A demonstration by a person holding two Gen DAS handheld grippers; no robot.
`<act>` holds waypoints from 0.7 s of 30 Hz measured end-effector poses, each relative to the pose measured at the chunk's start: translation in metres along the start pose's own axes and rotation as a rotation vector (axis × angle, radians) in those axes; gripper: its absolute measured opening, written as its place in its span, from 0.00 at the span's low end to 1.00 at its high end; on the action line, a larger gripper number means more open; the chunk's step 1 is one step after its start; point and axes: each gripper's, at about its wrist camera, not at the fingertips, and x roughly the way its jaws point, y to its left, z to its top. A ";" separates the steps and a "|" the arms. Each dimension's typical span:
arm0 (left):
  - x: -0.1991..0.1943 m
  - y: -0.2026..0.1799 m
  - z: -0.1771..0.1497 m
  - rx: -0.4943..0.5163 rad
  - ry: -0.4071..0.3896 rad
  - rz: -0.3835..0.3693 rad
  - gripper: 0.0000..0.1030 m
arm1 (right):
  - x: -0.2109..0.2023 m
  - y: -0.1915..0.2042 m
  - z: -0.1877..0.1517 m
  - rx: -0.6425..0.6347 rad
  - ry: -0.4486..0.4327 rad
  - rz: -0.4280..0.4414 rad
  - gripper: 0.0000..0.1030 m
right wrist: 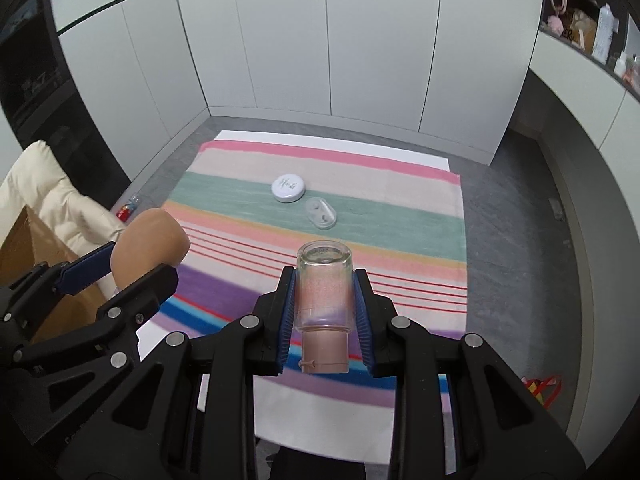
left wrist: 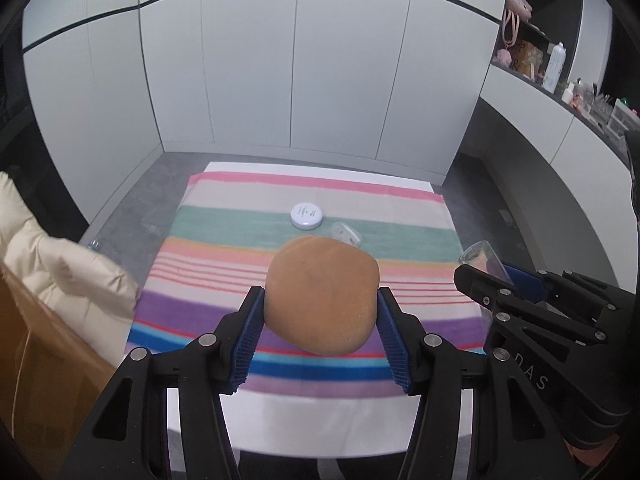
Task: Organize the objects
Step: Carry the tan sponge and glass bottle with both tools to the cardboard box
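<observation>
From the left wrist camera, the step in hand looks like a carry: the left gripper is clamped on a rounded tan-orange sponge, its blue ribbed pads pressed against either side, and the sponge hangs clear above the striped multicolour cloth on the white table. Farther off on the green stripe sits a round white lidded jar, with a small clear plastic case just beside it. At the right edge the right gripper shows, with the base of a glass item poking past it.

From the right wrist camera, that gripper is closed narrowly on a clear glass bottle with a pinkish-beige cap; the bottle lies along the fingers, base pointing away, cap toward the camera, held off the cloth. The white jar and the clear case rest near each other on the green stripe. The left gripper with the sponge appears at the left.

No container or destination is visible, so where these go cannot be told. The next move calls for keeping both grips firm, the smooth glass especially, until a resting place is reached.
</observation>
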 end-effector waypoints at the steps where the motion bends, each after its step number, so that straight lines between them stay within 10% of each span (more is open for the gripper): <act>1: -0.008 0.002 -0.003 -0.006 -0.006 0.000 0.55 | -0.004 0.002 -0.002 -0.003 0.000 0.002 0.28; 21: -0.056 0.048 -0.028 -0.049 -0.056 0.023 0.55 | -0.046 0.041 -0.030 -0.088 -0.040 0.038 0.28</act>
